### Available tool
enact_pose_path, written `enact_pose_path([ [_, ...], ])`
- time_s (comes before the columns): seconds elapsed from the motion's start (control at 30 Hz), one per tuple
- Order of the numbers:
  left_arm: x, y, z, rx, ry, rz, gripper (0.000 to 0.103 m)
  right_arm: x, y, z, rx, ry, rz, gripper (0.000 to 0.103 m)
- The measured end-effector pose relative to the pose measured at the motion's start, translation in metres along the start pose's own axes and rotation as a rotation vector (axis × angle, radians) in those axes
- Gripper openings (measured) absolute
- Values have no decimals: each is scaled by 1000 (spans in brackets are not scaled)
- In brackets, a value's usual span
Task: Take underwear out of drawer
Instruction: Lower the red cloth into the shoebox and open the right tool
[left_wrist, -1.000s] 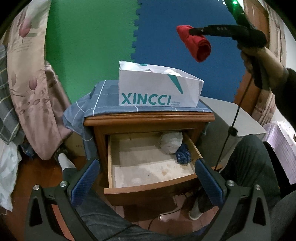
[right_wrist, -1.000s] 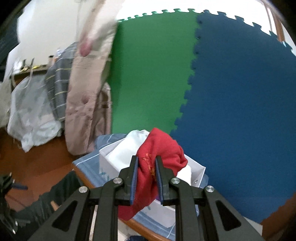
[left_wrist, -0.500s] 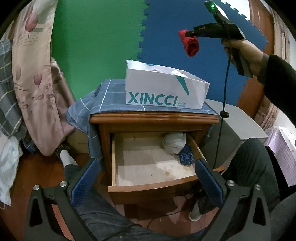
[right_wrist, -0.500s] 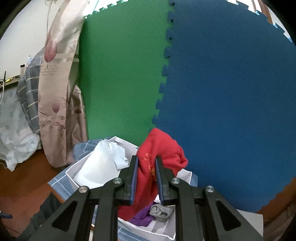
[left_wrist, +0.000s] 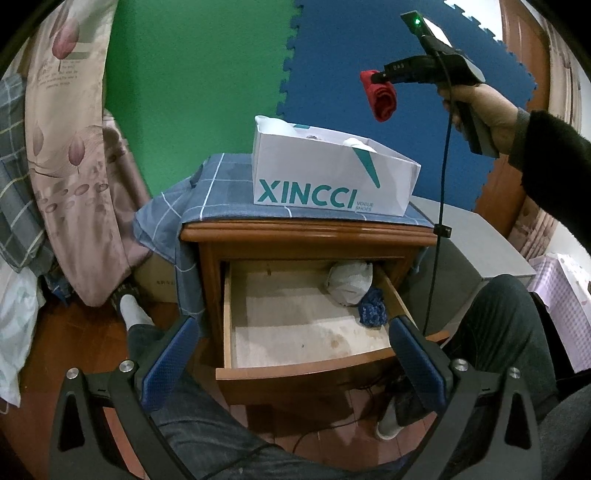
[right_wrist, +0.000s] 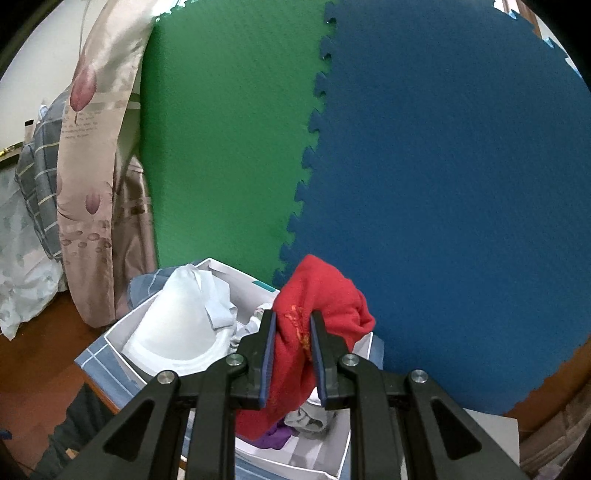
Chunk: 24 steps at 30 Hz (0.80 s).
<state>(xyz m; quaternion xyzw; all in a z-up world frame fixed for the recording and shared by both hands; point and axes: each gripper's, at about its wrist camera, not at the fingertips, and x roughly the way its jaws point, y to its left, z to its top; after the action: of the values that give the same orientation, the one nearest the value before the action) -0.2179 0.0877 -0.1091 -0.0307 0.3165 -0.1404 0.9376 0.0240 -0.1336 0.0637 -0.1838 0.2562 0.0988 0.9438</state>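
My right gripper (right_wrist: 293, 320) is shut on a piece of red underwear (right_wrist: 325, 295), which hangs in the air above a white shoe box (right_wrist: 122, 332). From the left wrist view the same red underwear (left_wrist: 380, 96) dangles from the right gripper (left_wrist: 373, 78) above the box (left_wrist: 332, 184) on the nightstand. The drawer (left_wrist: 306, 365) below stands pulled out, with a white bundle (left_wrist: 349, 282) and a blue garment (left_wrist: 372, 312) in its back right corner. My left gripper (left_wrist: 291, 345) is open in front of the drawer, holding nothing.
White, grey and purple garments (right_wrist: 177, 325) lie in the box. A blue checked cloth (left_wrist: 218, 188) covers the nightstand top. A curtain (left_wrist: 74, 147) hangs at the left. The person's legs (left_wrist: 509, 332) flank the drawer. A cable (left_wrist: 439, 221) hangs from the right gripper.
The right gripper has carried the red underwear leftward, from beside the box to above it. The left gripper has stayed in front of the open drawer.
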Motion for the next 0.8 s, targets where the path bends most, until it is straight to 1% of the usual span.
enact_pose_path([
  [0.8,3,-1,-3,-3,4,1,102,20,-2,-13,-20,48,-51,18],
])
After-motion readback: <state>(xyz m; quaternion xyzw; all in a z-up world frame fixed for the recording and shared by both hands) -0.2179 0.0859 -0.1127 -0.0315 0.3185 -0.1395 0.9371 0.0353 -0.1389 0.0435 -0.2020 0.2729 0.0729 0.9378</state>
